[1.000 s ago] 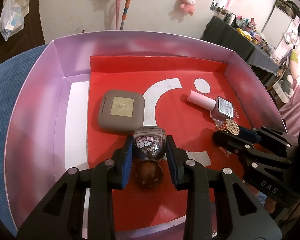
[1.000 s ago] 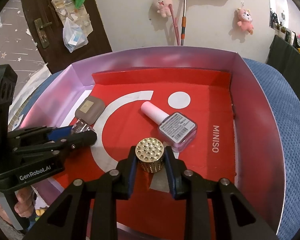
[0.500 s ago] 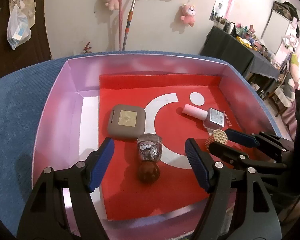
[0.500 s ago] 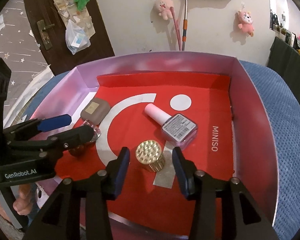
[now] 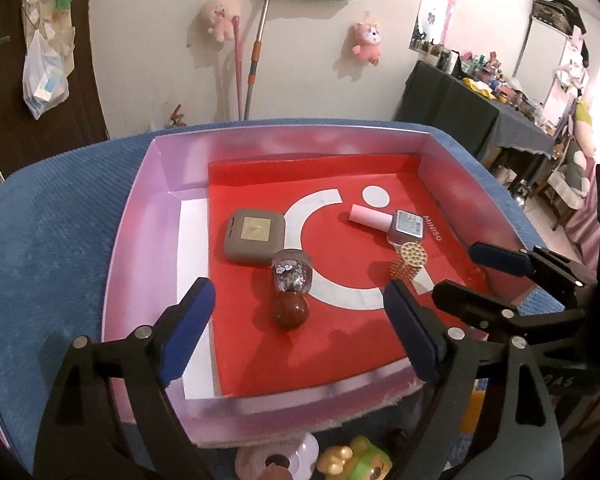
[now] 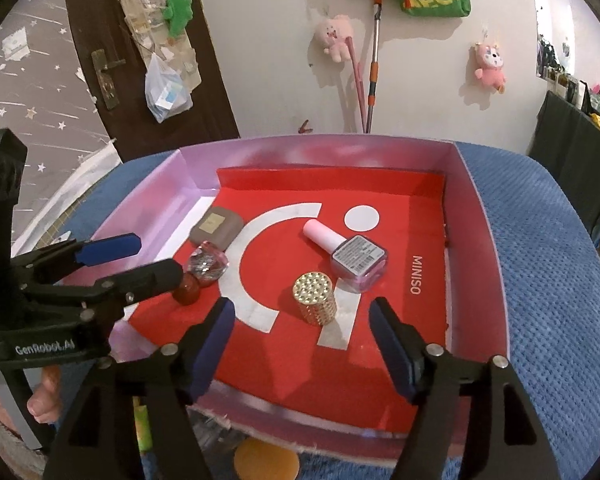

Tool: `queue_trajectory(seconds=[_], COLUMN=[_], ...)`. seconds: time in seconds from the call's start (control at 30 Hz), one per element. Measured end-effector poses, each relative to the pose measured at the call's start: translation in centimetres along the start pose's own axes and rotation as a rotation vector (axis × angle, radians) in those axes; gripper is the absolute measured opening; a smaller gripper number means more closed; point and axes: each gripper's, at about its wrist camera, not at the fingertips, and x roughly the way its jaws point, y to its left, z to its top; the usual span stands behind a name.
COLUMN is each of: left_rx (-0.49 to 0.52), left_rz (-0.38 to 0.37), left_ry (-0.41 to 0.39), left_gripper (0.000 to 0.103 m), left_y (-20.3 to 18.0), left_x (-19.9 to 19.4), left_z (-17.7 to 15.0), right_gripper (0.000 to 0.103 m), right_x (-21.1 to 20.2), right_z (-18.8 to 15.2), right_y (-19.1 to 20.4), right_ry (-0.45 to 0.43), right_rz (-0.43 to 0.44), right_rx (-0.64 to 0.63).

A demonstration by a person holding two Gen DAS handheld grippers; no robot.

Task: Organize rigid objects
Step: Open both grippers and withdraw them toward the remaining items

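A red-lined box [image 5: 140,216] [image 6: 476,216] sits on a blue cloth. In it lie a glitter bottle with a brown round cap [image 5: 291,288] [image 6: 202,270], a grey square compact [image 5: 254,234] [image 6: 217,227], a pink-capped nail polish bottle [image 5: 396,226] [image 6: 350,254] and a standing gold studded cylinder [image 5: 408,262] [image 6: 315,298]. My left gripper [image 5: 300,332] [image 6: 128,258] is open and empty, above the box's near edge, behind the glitter bottle. My right gripper [image 6: 302,340] [image 5: 456,276] is open and empty, behind the gold cylinder.
Blue cloth [image 6: 560,300] surrounds the box. Small items lie below the near edge: a gold and green toy [image 5: 356,458], a pink ring-shaped thing [image 5: 276,460], an orange disc [image 6: 266,460]. A wall with plush toys and a mop stands behind; a dark cluttered table [image 5: 480,120] is at the right.
Both grippers opened, let go of the glitter bottle and the gold cylinder, and drew back and up from the box. Both objects stay on the red floor.
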Motion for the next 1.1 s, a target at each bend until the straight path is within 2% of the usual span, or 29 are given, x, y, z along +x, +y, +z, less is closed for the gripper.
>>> queue_trajectory(seconds=[0.07, 0.13, 0.47, 0.7, 0.83, 1.1], left_rx=[0.001, -0.002, 0.002, -0.014, -0.005, 0.028], left_rz=[-0.003, -0.009, 0.010, -0.003, 0.018, 0.038], left_ry=[-0.012, -0.025, -0.108, -0.140, -0.152, -0.161], left_gripper=[0.088, 0.098, 0.103, 0.103, 0.103, 0.103], left_y=[-0.1, -0.1, -0.3, -0.1, -0.4, -1.0], left_x=[-0.7, -1.3, -4.8, -6.3, -6.8, -7.6], left_z=[-0.2, -0.3, -1.2, -2.0, -2.5, -4.2], right_gripper=[0.076, 0.081, 0.103, 0.103, 0.103, 0.103], right_x=[-0.7, -1.5, -5.2, -7.2, -8.6, -10.6], right_z=[-0.1, -0.2, -0.8, -1.4, -2.1, -3.8], right_y=[0.1, 0.2, 0.8, 1.1, 1.5, 2.2], right_ry=[-0.014, -0.035, -0.128, -0.189, -0.225, -0.278], right_rz=[0.012, 0.019, 0.062, 0.072, 0.067, 0.024], right_rx=[0.001, 0.002, 0.007, 0.011, 0.002, -0.035])
